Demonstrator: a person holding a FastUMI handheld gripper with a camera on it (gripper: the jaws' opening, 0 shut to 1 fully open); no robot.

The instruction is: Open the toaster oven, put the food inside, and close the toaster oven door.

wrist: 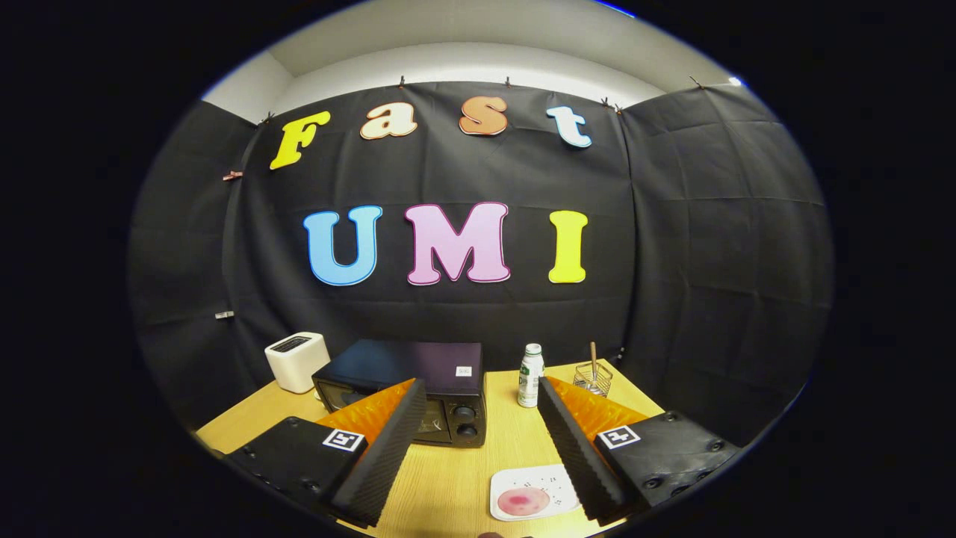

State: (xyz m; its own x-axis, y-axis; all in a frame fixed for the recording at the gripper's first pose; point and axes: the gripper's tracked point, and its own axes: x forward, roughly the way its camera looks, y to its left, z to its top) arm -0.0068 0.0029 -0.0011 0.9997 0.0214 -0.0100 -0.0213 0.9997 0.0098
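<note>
Here the claw (482, 430) gapes empty above bare table (448, 478).

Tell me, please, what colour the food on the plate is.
Pinkish red food, on a white plate; gripper view.

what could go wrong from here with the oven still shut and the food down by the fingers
1. The toaster oven door looks closed, and its handle is hidden behind a finger of the open hand-held gripper, so the reach for it may miss.
2. The pink food lies flat on its white plate near the wooden table edge; a pinch could push the plate off.
3. The bottle beside the oven could be tipped.
</note>
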